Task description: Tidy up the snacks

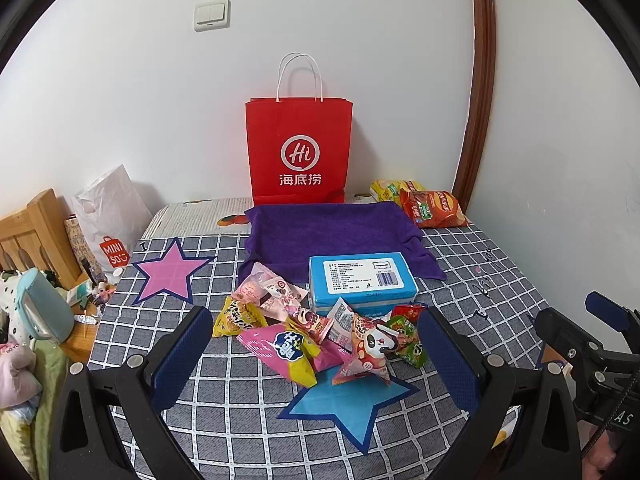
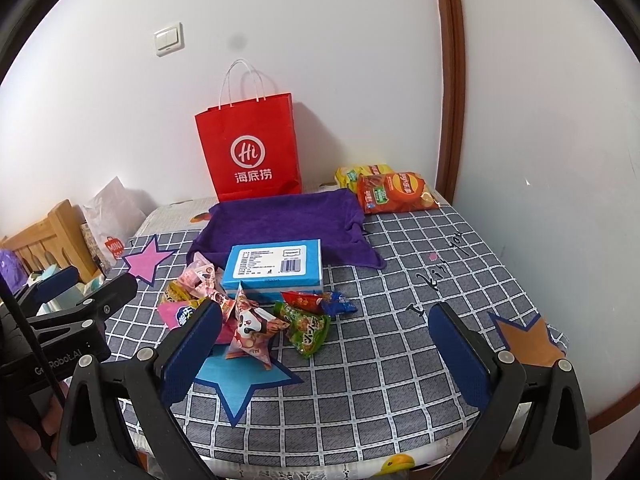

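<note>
Two hand-held grippers are hovering over a desk [image 2: 400,320] covered in a grey cloth with a white grid. The left hand-held gripper [image 1: 316,344] is standing wide, its ribbed blue pads spread either side of a heap of snacks [image 1: 312,328] and gripping nothing. The right hand-held gripper [image 2: 326,344] is likewise spread wide and empty, its left finger [image 2: 192,344] overlapping the edge of the heap in the picture.

The snacks are lying in a loose pile of crinkled, glossy foil packets: a pink pillow-shaped pack [image 1: 280,348], a yellow packet [image 1: 236,318], a pyramid-shaped pouch with a cartoon dog [image 2: 250,332], and a green wrapper [image 2: 308,328] just beside a small blue one [image 2: 338,304]. The pile is partly covering a flat blue paper star [image 2: 236,384] stuck on the cloth.

A rectangular blue box [image 2: 274,266] with a white printed label is sitting just behind the pile, its far side resting on a soft purple towel [image 2: 280,220] with rumpled corners. A stiff red paper bag [image 2: 250,152] with twisted white handles is standing upright against the wall. Puffy orange and yellow crisp bags [image 2: 392,192] are lying at the far right corner. A pink star [image 1: 168,272] and an orange star [image 2: 528,340] are also lying flat on the cloth.
</note>
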A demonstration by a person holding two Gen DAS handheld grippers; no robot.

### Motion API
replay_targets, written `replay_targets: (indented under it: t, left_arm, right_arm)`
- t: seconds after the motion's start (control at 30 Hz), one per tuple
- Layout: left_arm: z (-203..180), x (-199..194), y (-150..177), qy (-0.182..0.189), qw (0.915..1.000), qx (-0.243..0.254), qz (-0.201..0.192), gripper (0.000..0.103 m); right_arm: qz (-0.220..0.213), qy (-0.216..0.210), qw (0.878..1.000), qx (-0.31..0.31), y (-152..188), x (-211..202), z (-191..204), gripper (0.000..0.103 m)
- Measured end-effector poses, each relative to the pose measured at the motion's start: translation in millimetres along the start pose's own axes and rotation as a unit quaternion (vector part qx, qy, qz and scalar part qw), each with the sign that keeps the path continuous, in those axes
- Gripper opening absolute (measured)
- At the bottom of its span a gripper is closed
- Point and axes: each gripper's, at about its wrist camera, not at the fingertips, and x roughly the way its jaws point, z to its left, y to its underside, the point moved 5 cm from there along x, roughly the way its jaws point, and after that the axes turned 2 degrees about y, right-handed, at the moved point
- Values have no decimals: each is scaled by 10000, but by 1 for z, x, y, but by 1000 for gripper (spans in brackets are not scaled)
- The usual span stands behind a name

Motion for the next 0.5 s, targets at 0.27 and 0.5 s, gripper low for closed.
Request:
replay_targets:
  t: [0.27,0.5]
  left_arm:
    - [-1,0,1,13,10000,2,5,102]
    - [1,4,4,39,10000,-19,42,102]
  right_arm:
    - [-5,-10,10000,-12,1,-1,1,102]
    - [20,-24,10000,-45,3,1,3,102]
